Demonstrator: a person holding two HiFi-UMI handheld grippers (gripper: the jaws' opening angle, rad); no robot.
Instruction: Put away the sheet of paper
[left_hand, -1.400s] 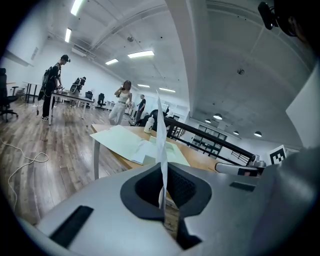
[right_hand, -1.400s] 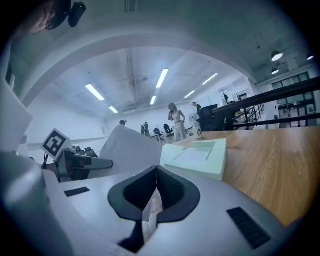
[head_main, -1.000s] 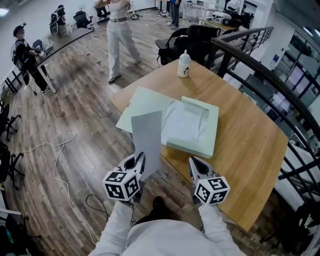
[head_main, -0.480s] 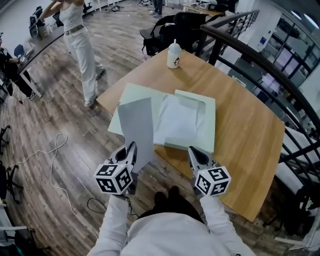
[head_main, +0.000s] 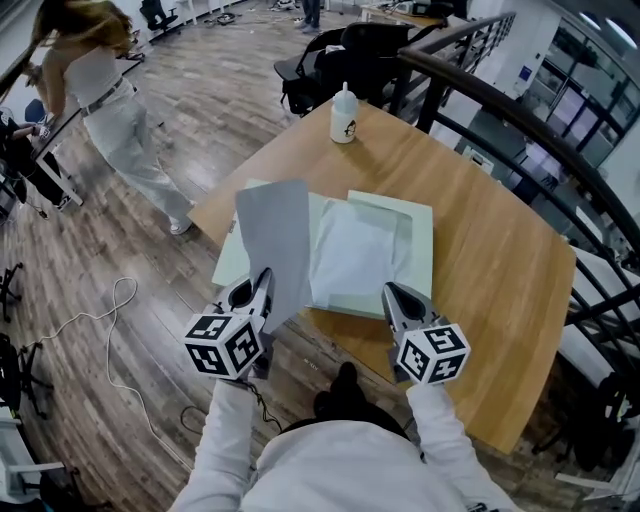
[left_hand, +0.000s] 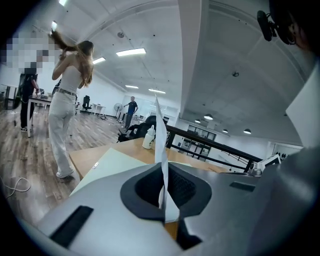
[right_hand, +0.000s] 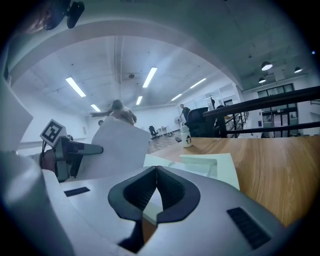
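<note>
Left tongs (head_main: 262, 287) were clamped on the bottom edge of the thin grey sheet of paper (head_main: 272, 235), held up over the tabletop's near-left edge. Right tongs (head_main: 397, 297) were shut and empty.

Risk: pinched at one edge only, the sheet could flop, crease, or snag the pale green flat box (head_main: 418, 228).

Wooden tabletop (head_main: 490, 260), white plastic bottle (head_main: 344, 112) at the far corner. Plank floor (head_main: 150, 300), black railing (head_main: 520, 125).
</note>
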